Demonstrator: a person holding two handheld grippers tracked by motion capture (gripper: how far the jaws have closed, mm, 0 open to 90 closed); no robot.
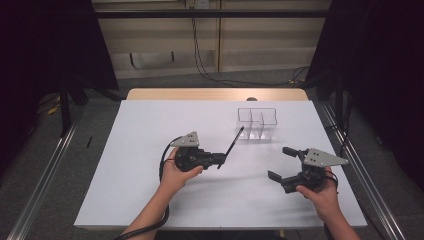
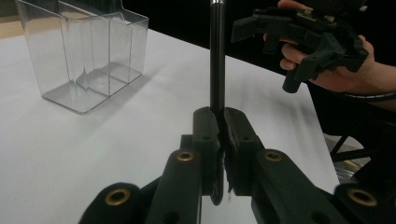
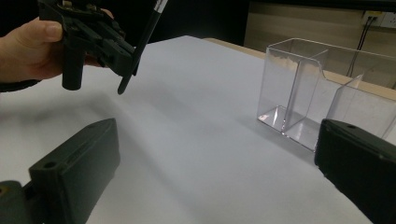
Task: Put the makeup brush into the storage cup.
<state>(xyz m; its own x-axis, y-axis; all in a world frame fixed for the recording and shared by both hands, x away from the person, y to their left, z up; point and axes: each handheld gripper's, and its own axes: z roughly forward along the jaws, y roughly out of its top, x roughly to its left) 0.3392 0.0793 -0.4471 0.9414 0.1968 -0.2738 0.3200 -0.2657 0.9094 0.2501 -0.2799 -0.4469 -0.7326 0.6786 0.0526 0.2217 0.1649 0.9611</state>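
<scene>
My left gripper (image 1: 220, 159) is shut on a thin black pen (image 1: 231, 144), held a little above the white table. The pen (image 2: 217, 60) rises straight out from between the closed jaws and slants toward the clear plastic organizer (image 1: 257, 123). That organizer (image 2: 84, 56) stands upright at the table's far middle, with dividers inside and no contents visible. My right gripper (image 1: 281, 163) hovers open at the right front, nothing between its jaws. The right gripper view has the left gripper (image 3: 122, 59) and pen (image 3: 140, 46) at upper left, the organizer (image 3: 299, 93) at right.
The white table top (image 1: 150, 150) spreads wide around both hands. A wooden edge (image 1: 215, 94) runs along the back. Metal rails (image 1: 45, 170) flank the table on each side, and cables (image 1: 200, 55) hang behind it.
</scene>
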